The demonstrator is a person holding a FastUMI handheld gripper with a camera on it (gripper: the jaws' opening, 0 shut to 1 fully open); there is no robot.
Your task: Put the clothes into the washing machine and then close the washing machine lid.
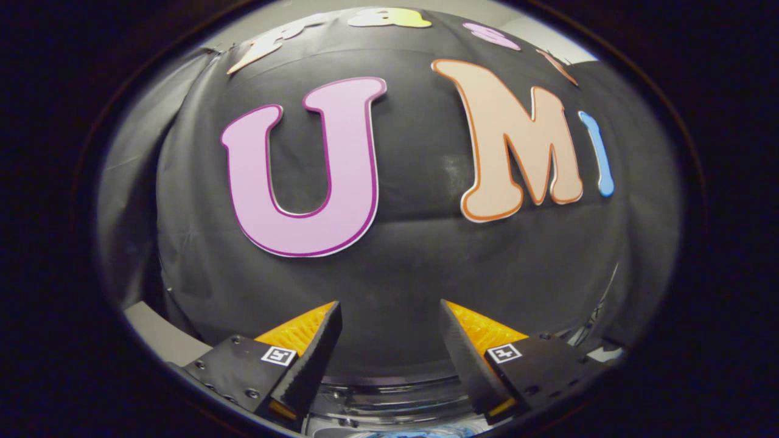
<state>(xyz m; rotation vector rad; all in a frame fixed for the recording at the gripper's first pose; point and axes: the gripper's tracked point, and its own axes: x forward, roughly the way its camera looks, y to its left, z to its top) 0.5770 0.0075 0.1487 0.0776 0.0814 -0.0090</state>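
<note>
One round washing machine is seen low down, directly beneath and between the fingers, as a curved clear rim with a dark band above it. Something blue is glimpsed inside it at the very bottom, too cropped to be told as clothing. The lid cannot be made out. Two fingers of the gripper are held wide apart over that rim, with nothing gripped and open room left between them. One small square marker is carried on each finger, two in all. Beyond the fingers, the black cloth wall of the booth is faced squarely, bulging close ahead. One pale flat surface is seen beside the left finger, its edge running under the cloth.
</note>
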